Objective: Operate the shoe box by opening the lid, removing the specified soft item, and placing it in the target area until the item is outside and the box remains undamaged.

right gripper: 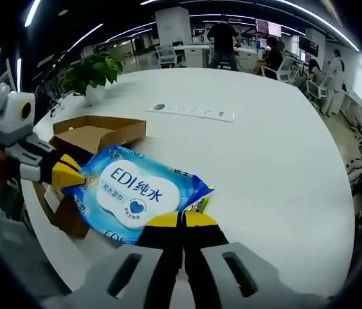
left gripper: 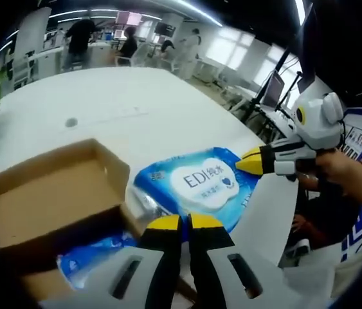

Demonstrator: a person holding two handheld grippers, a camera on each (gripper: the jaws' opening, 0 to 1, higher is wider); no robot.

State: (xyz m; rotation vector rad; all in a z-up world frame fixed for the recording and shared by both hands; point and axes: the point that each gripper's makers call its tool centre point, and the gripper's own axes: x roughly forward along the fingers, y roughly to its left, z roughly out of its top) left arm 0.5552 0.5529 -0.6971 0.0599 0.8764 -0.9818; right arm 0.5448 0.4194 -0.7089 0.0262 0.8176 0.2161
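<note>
While I hold both tongs pinched on opposite ends of the blue wet-wipes pack (left gripper: 201, 185), it hangs stretched between them over the white table (left gripper: 110, 103), outside the cardboard shoe box (left gripper: 52, 199). My left gripper (left gripper: 181, 222) has its yellow-tipped jaws drawn nearly together on the pack's near edge; in the right gripper view that same tool comes in from the left, clamped on the pack's corner. My right gripper (right gripper: 182, 219) is likewise closed to a thin slit on its end of the pack (right gripper: 139, 190), and in the left gripper view it reaches in from the right, a hand (left gripper: 341, 164) behind it. The open box sits just left of my left jaws, its lid flap raised, and a second blue pack (left gripper: 94, 254) lies low beside them, close to the box. In the right gripper view the box (right gripper: 94, 135) lies beyond the pack, with a potted plant (right gripper: 90, 71) further off and a flat power strip (right gripper: 193, 112) ahead on the table. People stand at desks far behind.
</note>
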